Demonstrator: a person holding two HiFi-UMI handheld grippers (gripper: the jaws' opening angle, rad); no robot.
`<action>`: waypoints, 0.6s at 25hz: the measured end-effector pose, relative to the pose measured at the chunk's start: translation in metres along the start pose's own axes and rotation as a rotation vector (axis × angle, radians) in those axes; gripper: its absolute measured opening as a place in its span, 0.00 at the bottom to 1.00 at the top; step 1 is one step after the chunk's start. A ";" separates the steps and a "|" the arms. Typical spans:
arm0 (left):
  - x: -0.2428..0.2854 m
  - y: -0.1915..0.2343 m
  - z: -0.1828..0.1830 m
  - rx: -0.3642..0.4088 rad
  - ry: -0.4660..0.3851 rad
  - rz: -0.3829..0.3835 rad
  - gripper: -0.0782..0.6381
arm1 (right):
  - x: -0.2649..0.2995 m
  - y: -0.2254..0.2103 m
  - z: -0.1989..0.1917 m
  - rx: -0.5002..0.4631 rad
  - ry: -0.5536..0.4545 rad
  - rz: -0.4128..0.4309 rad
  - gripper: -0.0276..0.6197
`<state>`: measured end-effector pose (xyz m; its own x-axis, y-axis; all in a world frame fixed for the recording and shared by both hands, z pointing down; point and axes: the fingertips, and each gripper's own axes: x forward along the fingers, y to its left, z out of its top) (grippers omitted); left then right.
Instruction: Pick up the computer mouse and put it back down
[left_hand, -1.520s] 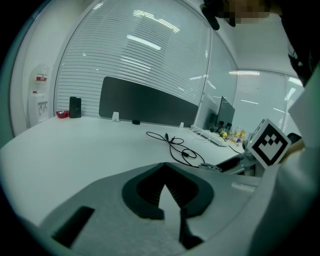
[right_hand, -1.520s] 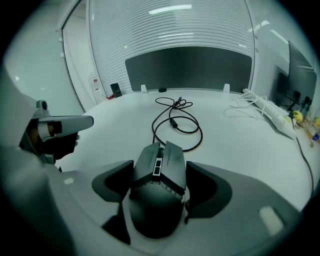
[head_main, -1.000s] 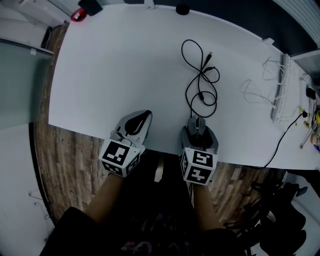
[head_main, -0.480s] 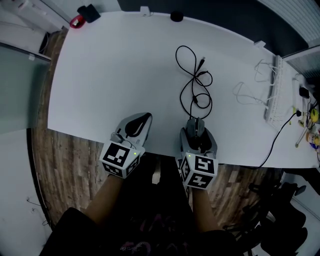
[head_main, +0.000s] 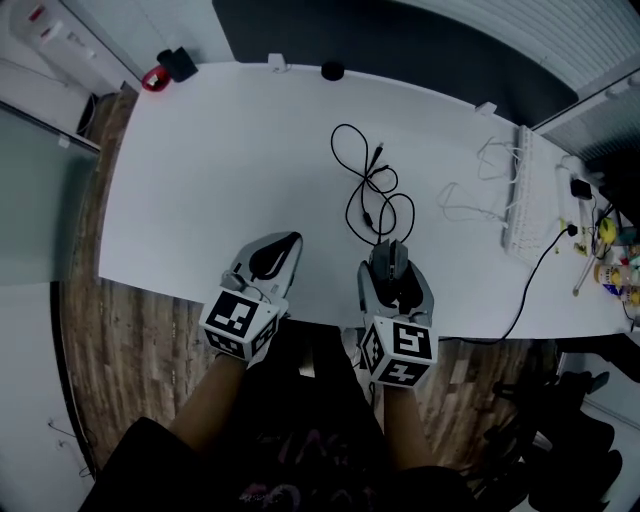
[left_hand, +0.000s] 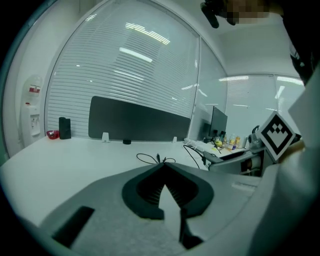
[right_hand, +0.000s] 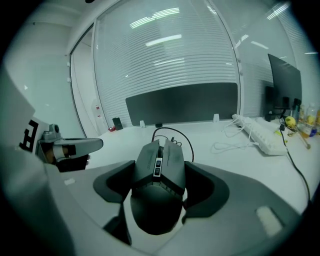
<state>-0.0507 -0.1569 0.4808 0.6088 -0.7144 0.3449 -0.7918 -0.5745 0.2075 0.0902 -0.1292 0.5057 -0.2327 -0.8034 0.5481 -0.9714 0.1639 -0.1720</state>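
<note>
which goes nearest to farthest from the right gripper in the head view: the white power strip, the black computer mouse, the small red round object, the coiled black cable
From the right gripper:
1. black computer mouse, gripped between its jaws.
2. coiled black cable, just ahead of the mouse.
3. white power strip, off to the right.
4. small red round object, at the far left corner.

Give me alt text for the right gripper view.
A dark wired mouse is gripped between the right gripper's jaws, over a white desk. Its cable loops ahead; a power strip lies at the right.
</note>
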 end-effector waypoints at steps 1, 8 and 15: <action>-0.001 -0.002 0.007 0.007 -0.011 -0.001 0.11 | -0.004 -0.001 0.006 0.000 -0.015 -0.002 0.53; -0.006 -0.014 0.055 0.054 -0.098 -0.002 0.11 | -0.031 -0.007 0.057 -0.015 -0.128 0.000 0.53; -0.022 -0.020 0.105 0.090 -0.202 0.006 0.11 | -0.055 -0.002 0.100 -0.037 -0.230 0.022 0.53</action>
<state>-0.0432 -0.1715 0.3730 0.6092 -0.7780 0.1536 -0.7930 -0.5971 0.1205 0.1093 -0.1427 0.3938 -0.2407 -0.9082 0.3424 -0.9683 0.2002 -0.1497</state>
